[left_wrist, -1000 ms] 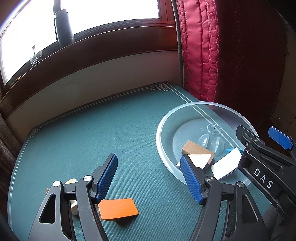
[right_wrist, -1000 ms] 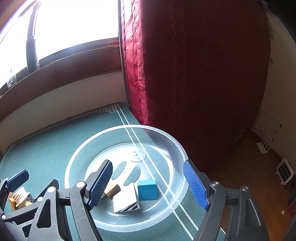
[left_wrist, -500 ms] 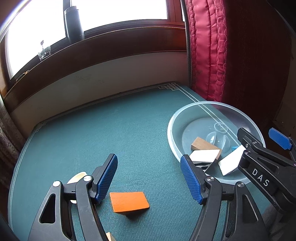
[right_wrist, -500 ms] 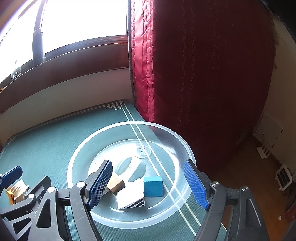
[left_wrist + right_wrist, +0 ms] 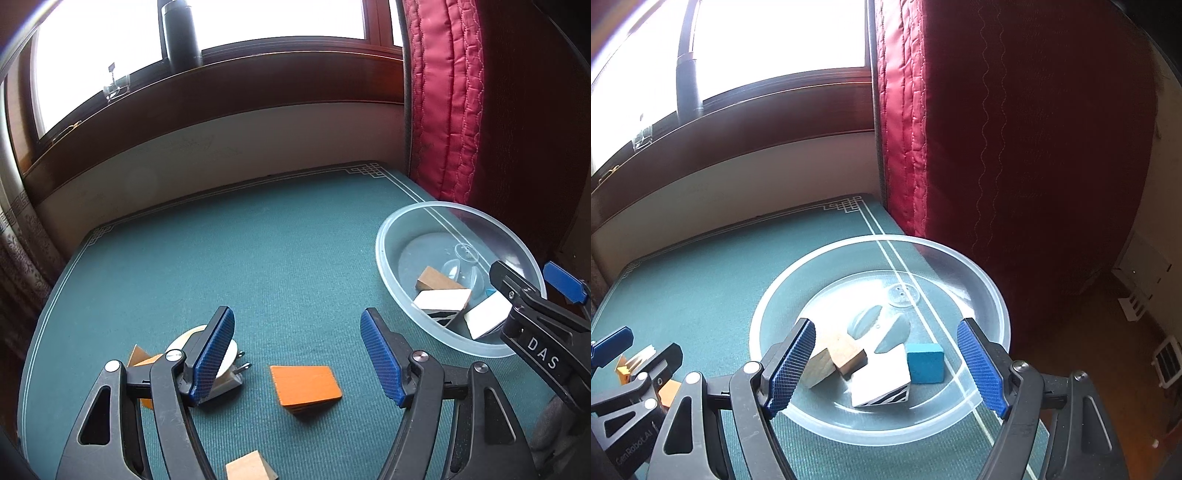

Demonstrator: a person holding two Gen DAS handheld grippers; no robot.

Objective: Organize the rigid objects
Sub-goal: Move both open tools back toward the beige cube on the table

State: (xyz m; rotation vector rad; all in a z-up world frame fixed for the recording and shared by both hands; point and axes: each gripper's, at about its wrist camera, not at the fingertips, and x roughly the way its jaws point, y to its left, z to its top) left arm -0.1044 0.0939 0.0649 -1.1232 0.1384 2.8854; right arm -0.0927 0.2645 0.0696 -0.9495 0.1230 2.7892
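Pulled back my left gripper: orange block now between wide-open, empty jaws; right gripper open, empty over bowl.

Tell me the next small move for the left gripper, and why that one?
Probably lower the left gripper onto the orange block and close. Its jaws stand open and empty, the block lies flat on the green table just ahead between the fingers, and three blocks already sit in the clear bowl, so this loose one looks like the nearest to collect.
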